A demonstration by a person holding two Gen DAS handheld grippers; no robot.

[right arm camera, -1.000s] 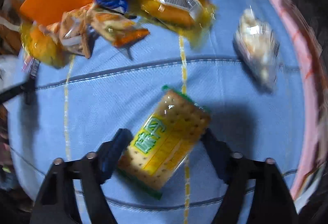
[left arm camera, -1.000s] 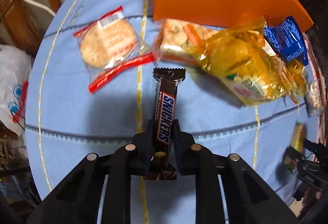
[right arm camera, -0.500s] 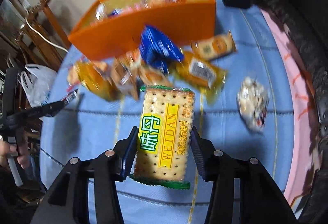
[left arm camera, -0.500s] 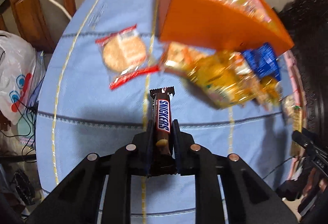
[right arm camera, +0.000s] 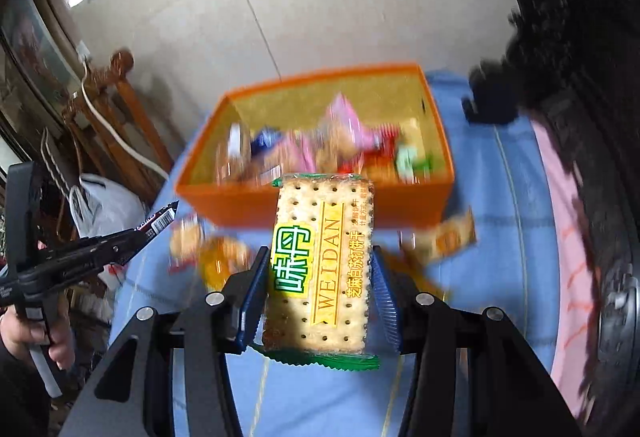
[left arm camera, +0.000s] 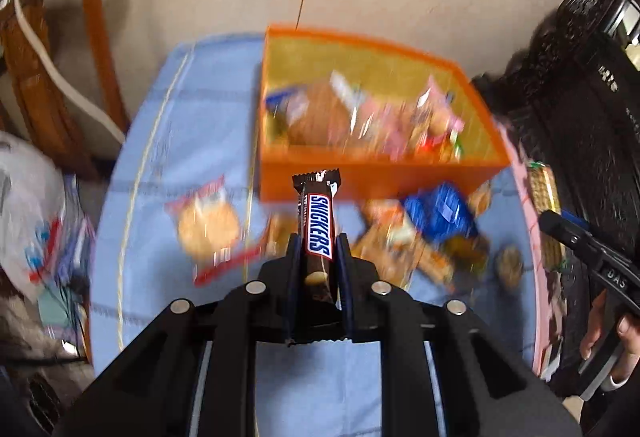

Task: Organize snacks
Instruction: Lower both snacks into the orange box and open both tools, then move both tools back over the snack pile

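Note:
My left gripper [left arm camera: 318, 242] is shut on a Snickers bar [left arm camera: 319, 215], held off the table with its far end pointing at the orange box [left arm camera: 420, 173]. My right gripper [right arm camera: 319, 254] is shut on a green-edged Weidan cracker pack [right arm camera: 320, 269], its blue pads pressing both long sides, also lifted and facing the orange box [right arm camera: 236, 205]. The box holds several wrapped snacks. On the blue cloth in front of it lie a red-edged round cracker packet [left arm camera: 208, 227], a blue packet [left arm camera: 440, 213] and orange and yellow packets, all blurred.
A wooden chair [left arm camera: 60, 37] and a white plastic bag [left arm camera: 28, 217] stand left of the table. Dark carved furniture [left arm camera: 580, 117] rises at the right, beyond the table's pink border [right arm camera: 568, 237]. A person's hand [right arm camera: 24, 333] holds the left gripper's handle.
Both grippers rose from the table with their snacks and tilted up, so the box's inside now shows. The right jaws closed on the cracker pack, which lay loose between them before.

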